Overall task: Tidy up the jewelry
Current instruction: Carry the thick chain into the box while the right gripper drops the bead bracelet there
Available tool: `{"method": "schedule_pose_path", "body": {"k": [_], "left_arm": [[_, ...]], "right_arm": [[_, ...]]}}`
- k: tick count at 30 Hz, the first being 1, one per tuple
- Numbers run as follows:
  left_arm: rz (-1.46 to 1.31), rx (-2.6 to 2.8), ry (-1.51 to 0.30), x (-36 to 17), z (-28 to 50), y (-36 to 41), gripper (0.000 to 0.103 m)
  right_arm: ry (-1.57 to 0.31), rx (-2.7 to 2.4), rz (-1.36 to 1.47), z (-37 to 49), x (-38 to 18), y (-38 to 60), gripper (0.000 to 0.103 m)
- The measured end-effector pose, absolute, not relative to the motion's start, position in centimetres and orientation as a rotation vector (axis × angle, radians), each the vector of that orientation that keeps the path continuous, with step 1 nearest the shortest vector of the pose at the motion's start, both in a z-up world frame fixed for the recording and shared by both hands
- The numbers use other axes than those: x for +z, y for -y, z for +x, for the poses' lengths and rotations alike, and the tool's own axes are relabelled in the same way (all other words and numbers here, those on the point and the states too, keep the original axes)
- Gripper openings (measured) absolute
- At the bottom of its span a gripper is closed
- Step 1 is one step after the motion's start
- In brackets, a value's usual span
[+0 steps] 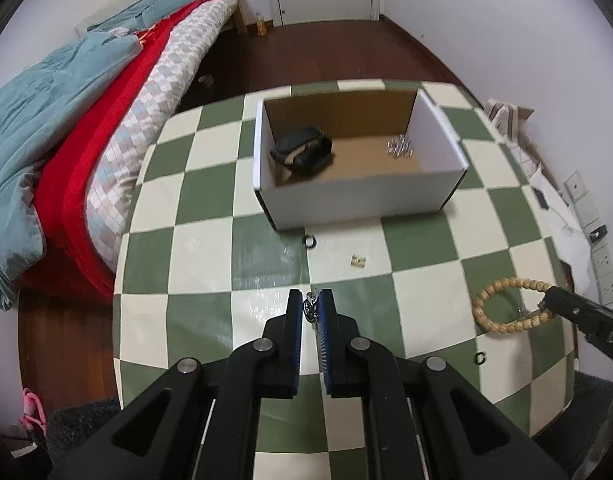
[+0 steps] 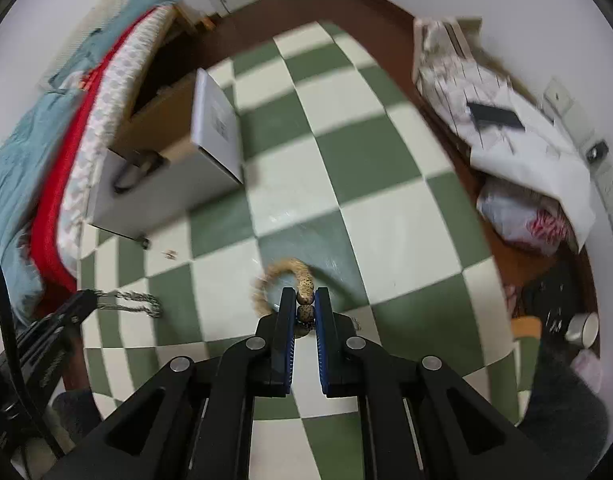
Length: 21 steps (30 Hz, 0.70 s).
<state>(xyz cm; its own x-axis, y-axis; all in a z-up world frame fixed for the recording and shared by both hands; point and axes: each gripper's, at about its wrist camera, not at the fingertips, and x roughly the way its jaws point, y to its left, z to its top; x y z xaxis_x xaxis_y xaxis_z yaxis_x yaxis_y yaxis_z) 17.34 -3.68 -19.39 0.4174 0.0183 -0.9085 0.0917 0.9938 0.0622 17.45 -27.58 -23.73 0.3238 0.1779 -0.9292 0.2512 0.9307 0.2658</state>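
My left gripper [image 1: 312,301] is shut on a silver chain [image 1: 310,309] above the checkered table; in the right wrist view the chain [image 2: 130,302] hangs from the left gripper [image 2: 91,299]. My right gripper [image 2: 305,300] is shut on a tan bead bracelet [image 2: 302,280]; in the left wrist view the bracelet [image 1: 506,304] lies at the right with the right gripper [image 1: 548,300] on it. An open white cardboard box [image 1: 358,196] holds a black watch [image 1: 304,150] and a small silver piece [image 1: 400,147].
A black ring [image 1: 309,242], a small gold piece [image 1: 358,261] and another black ring [image 1: 480,358] lie on the green-and-cream table [image 1: 210,264]. A bed [image 1: 86,120] is to the left. Papers and bags [image 2: 518,148] lie to the right.
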Motion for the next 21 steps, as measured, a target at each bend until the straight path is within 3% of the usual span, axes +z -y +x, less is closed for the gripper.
{"method": "schedule_pose_path", "body": {"k": [7, 21], "left_arm": [[0.093, -0.056, -1.051, -15.1, 17.3, 3.9, 0.005], [0.048, -0.054, -0.934, -8.3, 18.9, 2.8, 0.005]], "right_arm": [[-1.155, -0.009, 0.278, 17.5, -17.7, 25.7, 0.010], [-1.067, 0.058, 0.229, 20.1, -12.6, 22.3, 0.010]]}}
